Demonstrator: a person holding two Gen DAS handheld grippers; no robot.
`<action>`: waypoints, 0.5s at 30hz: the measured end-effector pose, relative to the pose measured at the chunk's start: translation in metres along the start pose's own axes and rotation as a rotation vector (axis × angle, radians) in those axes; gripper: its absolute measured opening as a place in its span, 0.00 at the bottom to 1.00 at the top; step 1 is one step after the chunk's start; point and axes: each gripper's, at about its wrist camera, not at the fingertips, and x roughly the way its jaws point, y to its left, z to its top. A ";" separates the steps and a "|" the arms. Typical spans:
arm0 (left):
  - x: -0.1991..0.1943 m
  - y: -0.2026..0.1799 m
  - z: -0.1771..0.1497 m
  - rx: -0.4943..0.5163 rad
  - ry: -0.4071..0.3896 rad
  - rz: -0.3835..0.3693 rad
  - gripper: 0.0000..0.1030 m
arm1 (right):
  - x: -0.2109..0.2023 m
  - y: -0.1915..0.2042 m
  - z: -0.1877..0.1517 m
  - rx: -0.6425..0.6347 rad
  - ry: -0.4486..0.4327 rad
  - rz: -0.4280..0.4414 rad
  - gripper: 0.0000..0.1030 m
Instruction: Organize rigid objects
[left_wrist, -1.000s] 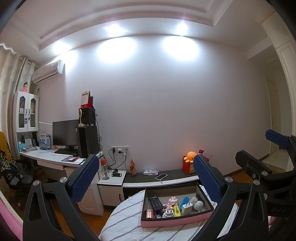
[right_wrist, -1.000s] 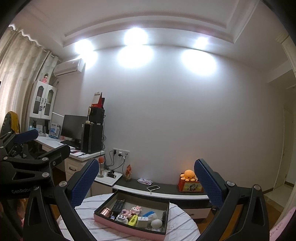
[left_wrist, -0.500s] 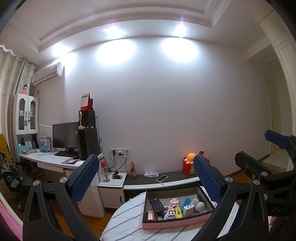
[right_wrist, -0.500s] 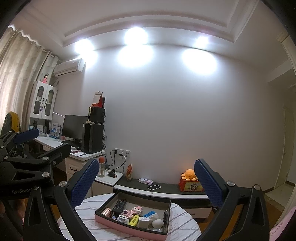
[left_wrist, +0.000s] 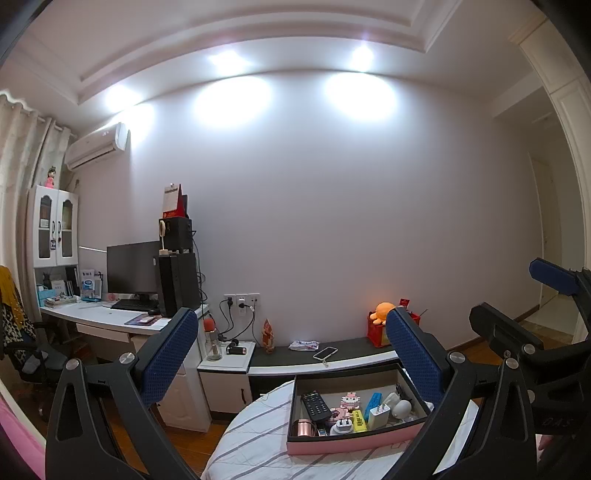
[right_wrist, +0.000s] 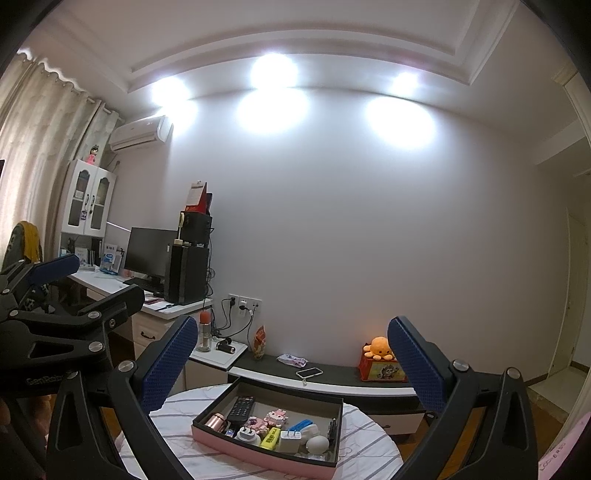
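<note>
Three ceiling spotlights (right_wrist: 273, 70) blow out on my wall (right_wrist: 369, 240), lower room dimmer. Heavy fisheye bending, black vignette corners. Tray (right_wrist: 258, 448) sharp, my near gripper arms dark.

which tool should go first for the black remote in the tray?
Left, probably. The black remote lies at the pink tray's left end, nearer the left tool. Both are open, empty and above the table; the right tool faces the tray's middle.

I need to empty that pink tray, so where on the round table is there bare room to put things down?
Bare striped cloth lies left of the tray, toward the table edge, and in front of it. The tray's near half is crowded; its far right corner is bare.
</note>
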 end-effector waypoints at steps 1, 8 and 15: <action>0.000 0.000 0.000 0.000 -0.001 -0.001 1.00 | 0.000 0.000 0.000 0.000 -0.002 -0.001 1.00; -0.001 0.001 -0.001 0.001 0.001 0.000 1.00 | -0.001 0.000 0.000 0.000 -0.003 -0.001 1.00; -0.002 0.001 0.000 0.001 0.005 0.004 1.00 | -0.001 0.001 0.000 -0.001 0.003 -0.003 1.00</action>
